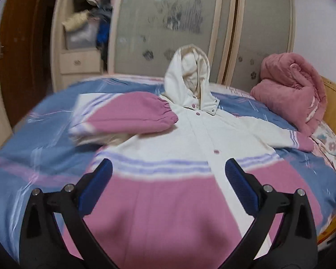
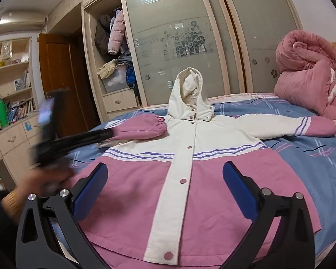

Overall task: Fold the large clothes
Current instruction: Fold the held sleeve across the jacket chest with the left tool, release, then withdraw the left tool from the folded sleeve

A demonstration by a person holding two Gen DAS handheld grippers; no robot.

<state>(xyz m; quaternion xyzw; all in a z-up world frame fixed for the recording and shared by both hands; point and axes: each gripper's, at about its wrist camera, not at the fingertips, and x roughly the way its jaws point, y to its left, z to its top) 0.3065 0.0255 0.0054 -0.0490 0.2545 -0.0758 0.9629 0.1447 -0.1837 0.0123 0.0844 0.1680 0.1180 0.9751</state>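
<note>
Pink-and-cream hooded coat (image 2: pixel 181 157) lies buttoned, one sleeve (image 2: pixel 138 127) folded inward.

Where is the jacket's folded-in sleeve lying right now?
In both wrist views the folded sleeve lies on the jacket, on the picture's left side, its pink cuff just below the cream hood.

Matt cloth jacket (image 2: pixel 181 179) — frosted-glass wardrobe doors (image 2: pixel 179 44)
</note>
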